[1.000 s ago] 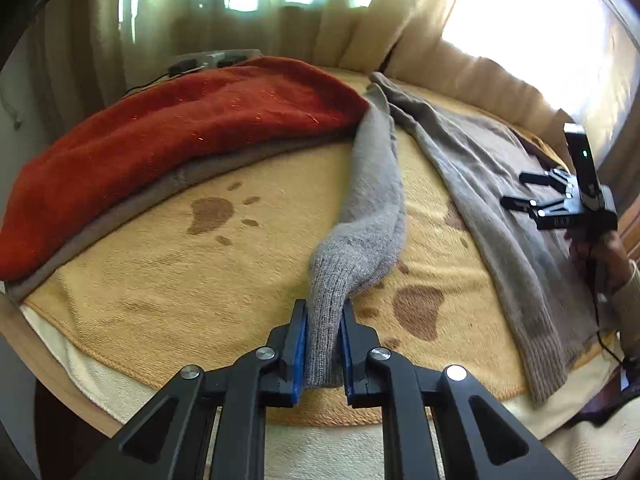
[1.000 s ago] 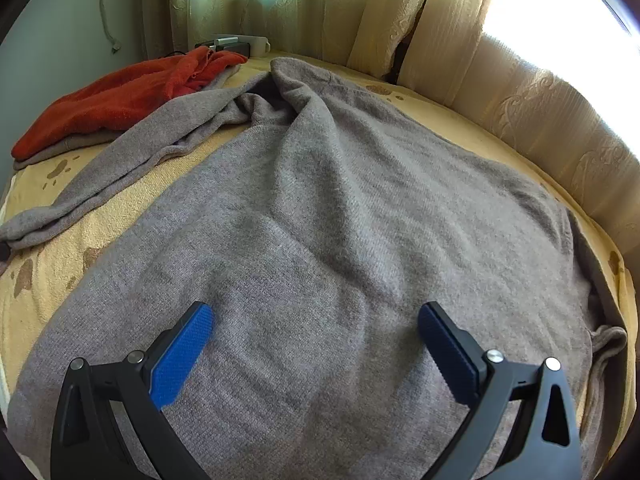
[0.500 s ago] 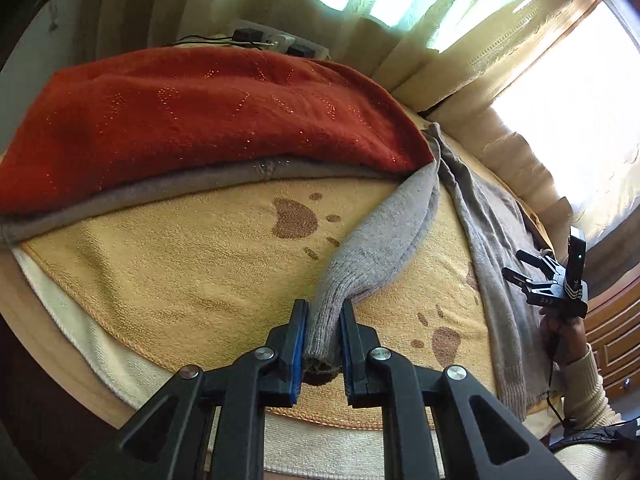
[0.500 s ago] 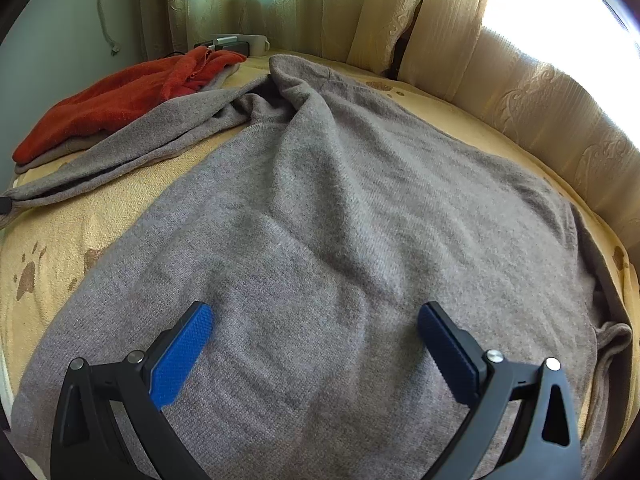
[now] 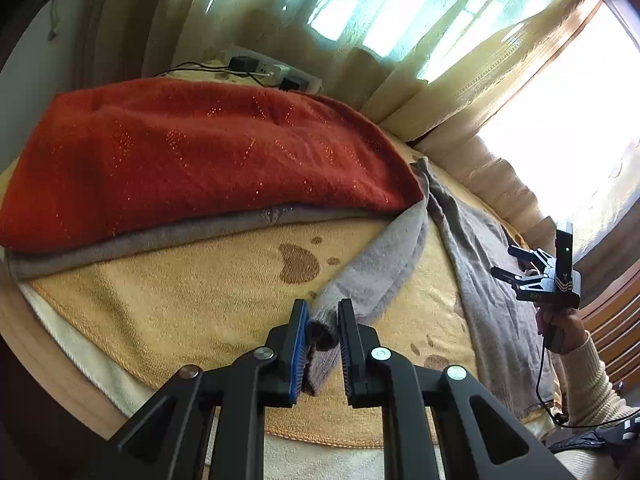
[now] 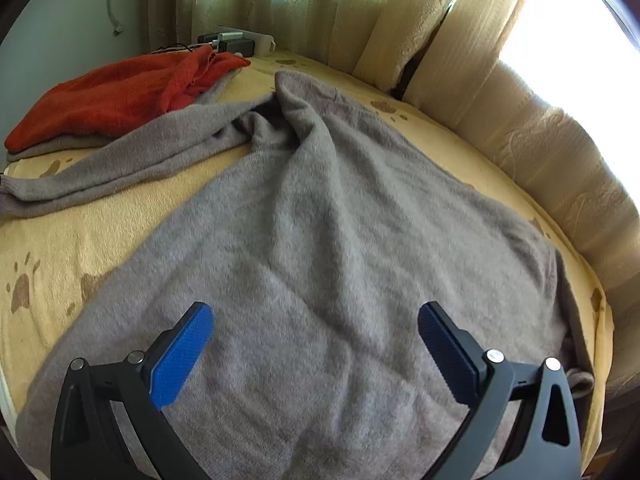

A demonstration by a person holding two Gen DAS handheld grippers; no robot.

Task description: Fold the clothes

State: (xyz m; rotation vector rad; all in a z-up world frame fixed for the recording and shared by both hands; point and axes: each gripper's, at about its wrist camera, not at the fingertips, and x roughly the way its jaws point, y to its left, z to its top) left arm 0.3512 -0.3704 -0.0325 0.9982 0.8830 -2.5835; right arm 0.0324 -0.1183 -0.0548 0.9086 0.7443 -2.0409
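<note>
Grey-taupe knit sweater, plain, no pattern; its sleeve was the same grey. Folded red-orange sweater at far left had glittery orange-gold flecks in zigzag lines, and sat on another grey garment. Blanket was mustard yellow with brown paw prints and an orange stitched edge; cream layer under it. Curtains were beige with a raised floral weave. Both grippers were black with blue pads. Cream ribbed sleeve cuff on the person's arm at right. White power strip, black plugs.
</note>
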